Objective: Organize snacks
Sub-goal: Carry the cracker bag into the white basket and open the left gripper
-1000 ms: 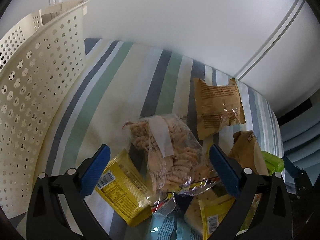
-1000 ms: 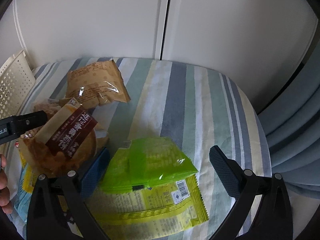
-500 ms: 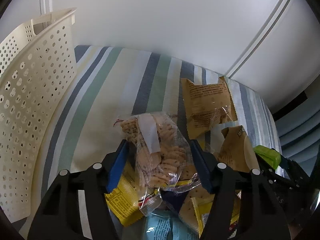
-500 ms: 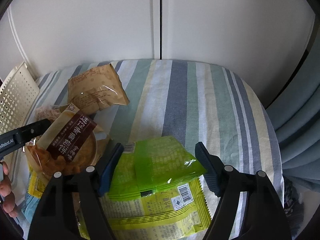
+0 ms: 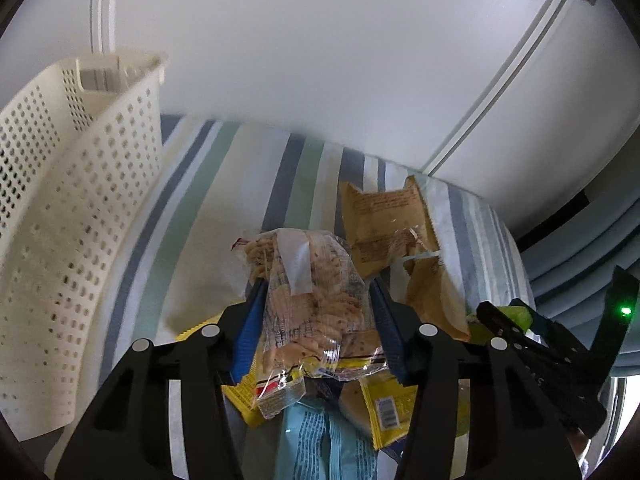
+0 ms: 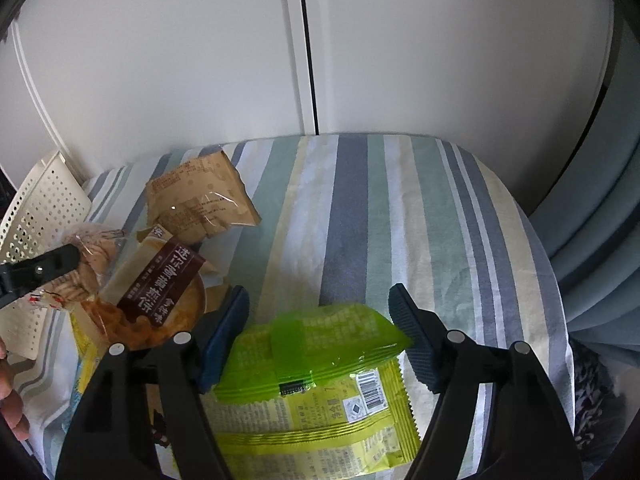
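Note:
My left gripper (image 5: 316, 286) is shut on a clear bag of biscuits (image 5: 320, 312), held a little above the snack pile. One of its black fingers (image 6: 40, 270) shows at the left edge of the right wrist view, with the biscuit bag (image 6: 92, 260) in it. My right gripper (image 6: 320, 308) is shut on a bright green packet (image 6: 332, 340), its blue pads pressing both sides. A larger yellow-green packet (image 6: 312, 424) lies under it. The white perforated basket (image 5: 72, 220) stands on the left.
On the striped tablecloth (image 6: 352, 208) lie a brown paper packet (image 6: 200, 204), a brown-labelled cake packet (image 6: 160, 292), yellow packets (image 5: 384, 412) and a light blue one (image 5: 320, 440). A blue curtain (image 6: 600, 240) hangs right. A hand (image 6: 12, 408) shows at lower left.
Both grippers have gone from open to shut: the left on the biscuit bag, the right on the green packet. The biscuit bag has risen off the pile.

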{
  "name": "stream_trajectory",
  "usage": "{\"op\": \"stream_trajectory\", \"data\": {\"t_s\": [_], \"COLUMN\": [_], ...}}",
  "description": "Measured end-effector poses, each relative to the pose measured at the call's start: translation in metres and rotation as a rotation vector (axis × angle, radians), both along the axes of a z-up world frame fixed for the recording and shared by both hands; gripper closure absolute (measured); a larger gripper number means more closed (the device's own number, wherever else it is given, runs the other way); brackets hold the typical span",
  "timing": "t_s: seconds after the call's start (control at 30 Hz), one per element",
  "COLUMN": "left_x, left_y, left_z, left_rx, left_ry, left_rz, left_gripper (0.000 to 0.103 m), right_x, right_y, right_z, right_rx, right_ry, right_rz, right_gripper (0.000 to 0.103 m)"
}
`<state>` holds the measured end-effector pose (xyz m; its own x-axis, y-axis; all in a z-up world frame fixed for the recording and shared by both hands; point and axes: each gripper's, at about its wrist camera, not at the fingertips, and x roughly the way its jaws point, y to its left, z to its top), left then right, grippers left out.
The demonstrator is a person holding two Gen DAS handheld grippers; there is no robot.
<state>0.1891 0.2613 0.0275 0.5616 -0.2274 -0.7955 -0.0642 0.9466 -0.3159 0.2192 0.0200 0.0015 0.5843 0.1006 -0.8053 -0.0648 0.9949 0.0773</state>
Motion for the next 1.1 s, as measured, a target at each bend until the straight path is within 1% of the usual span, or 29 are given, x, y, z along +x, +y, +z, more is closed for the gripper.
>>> {"op": "stream_trajectory", "data": {"t_s": [0.2,0.37,0.53,0.63,0.77,0.83,0.93,1.1], "left_x": [-0.012,-0.025,-0.038,-0.049,-0.059,-0.063,-0.07,-0.075], "left_y": [0.002,0.013,0.036,0.061,0.092,0.105,0.126,0.138], "left_z": [0.028,0.052,0.08,0.094,0.098,0.095,0.085,0.064], "left_rx": [0.007,0.015,0.054,0.11,0.178,0.192,0.215,0.274], "left_ry": [-0.059,-0.113,-0.176,-0.212,-0.225,-0.219,-0.203,-0.153], "left_rz": [0.002,0.024,0.08,0.15,0.241,0.283,0.348,0.409], "left_gripper": [0.05,0.05,0.05,0.05,0.05,0.05,0.05,0.048], "right_x": [-0.003,-0.003,-0.003,-0.003,-0.004,-0.004,-0.005,-0.008], "right_y": [-0.002,-0.003,-0.004,-0.003,-0.002,-0.002,-0.003,-0.002], "right_z": [0.004,0.004,0.003,0.001,0.001,0.001,0.002,0.009], "right_rx": [0.021,0.031,0.032,0.029,0.025,0.027,0.044,0.07], "right_ry": [-0.009,-0.008,-0.012,-0.012,-0.015,-0.016,-0.018,-0.036], "right_rz": [0.0,-0.001,-0.002,0.0,0.002,0.003,0.005,0.013], "right_gripper": [0.031,0.031,0.031,0.031,0.031,0.031,0.031,0.032]}}
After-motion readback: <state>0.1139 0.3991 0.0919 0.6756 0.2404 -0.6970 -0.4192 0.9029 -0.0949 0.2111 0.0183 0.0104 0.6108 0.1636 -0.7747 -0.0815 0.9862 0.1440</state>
